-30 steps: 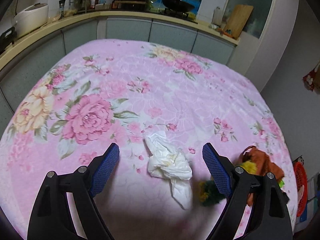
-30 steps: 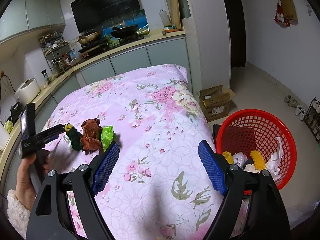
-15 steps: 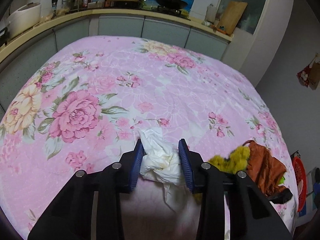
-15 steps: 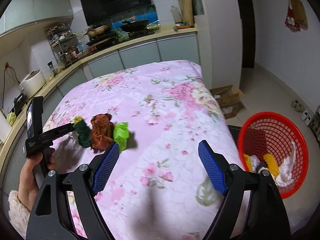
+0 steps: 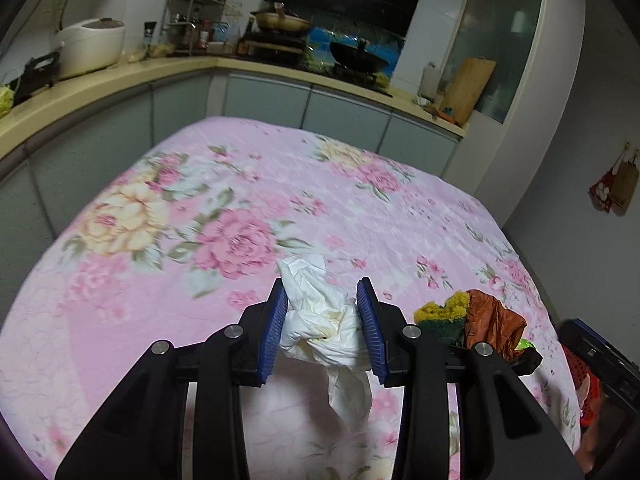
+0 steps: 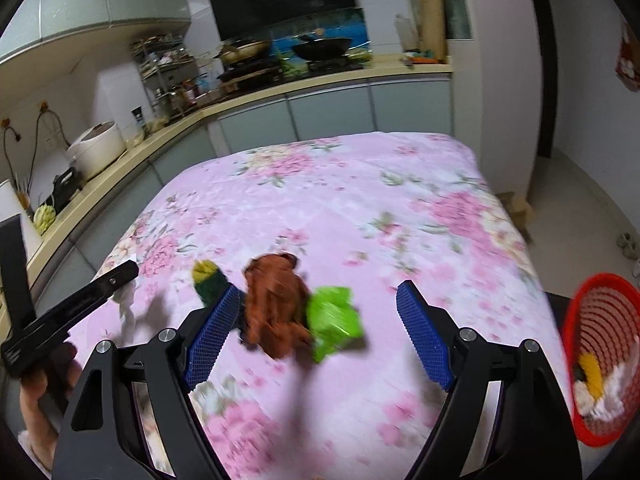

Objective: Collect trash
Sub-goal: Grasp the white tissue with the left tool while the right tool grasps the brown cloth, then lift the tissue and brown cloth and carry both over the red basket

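Crumpled white tissue, pinched by left gripper w/ loose tail dangling, may slip out en route; right gripper gapes empty.

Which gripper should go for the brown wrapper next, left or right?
Right. The right gripper is open, with the brown wrapper just ahead between its fingers; the left gripper is shut on the white tissue.

Kitchen counter behind floral bedspread
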Motion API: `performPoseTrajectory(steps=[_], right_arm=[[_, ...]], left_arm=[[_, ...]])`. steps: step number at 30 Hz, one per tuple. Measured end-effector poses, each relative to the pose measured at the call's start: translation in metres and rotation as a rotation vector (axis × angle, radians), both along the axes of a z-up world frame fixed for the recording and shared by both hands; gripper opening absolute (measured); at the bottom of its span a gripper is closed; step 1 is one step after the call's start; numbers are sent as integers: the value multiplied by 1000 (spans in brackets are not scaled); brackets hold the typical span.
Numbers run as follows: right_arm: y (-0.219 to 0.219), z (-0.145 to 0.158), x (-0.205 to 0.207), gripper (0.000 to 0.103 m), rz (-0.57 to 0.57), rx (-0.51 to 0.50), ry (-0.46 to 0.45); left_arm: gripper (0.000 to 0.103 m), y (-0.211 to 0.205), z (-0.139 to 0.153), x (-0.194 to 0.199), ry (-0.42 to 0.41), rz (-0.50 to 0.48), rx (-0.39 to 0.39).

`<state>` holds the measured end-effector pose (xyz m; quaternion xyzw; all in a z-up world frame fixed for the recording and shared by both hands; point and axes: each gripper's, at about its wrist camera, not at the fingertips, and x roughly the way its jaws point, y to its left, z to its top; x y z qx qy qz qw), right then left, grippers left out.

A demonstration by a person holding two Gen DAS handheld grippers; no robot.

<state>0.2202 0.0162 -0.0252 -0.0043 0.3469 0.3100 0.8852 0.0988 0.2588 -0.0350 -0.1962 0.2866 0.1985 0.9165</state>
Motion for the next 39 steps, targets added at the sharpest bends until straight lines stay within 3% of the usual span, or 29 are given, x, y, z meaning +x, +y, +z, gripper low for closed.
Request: performPoseTrajectory(steps=[10,14,21,39], right_arm=[[48,-18,21,66,81,-30,43],[59,-29,24,52,130,-60,75],[61,-41,11,38,180,-90,95],[2,15,-40,37,157,36,-27]], left_arm=[[35,-7,8,-7,-31,-13,16],[35,-10,8,-6,-32,-21,19],[35,-12,8,-8,-32,-21,19],[35,-37,26,-33,-49,-41,85]])
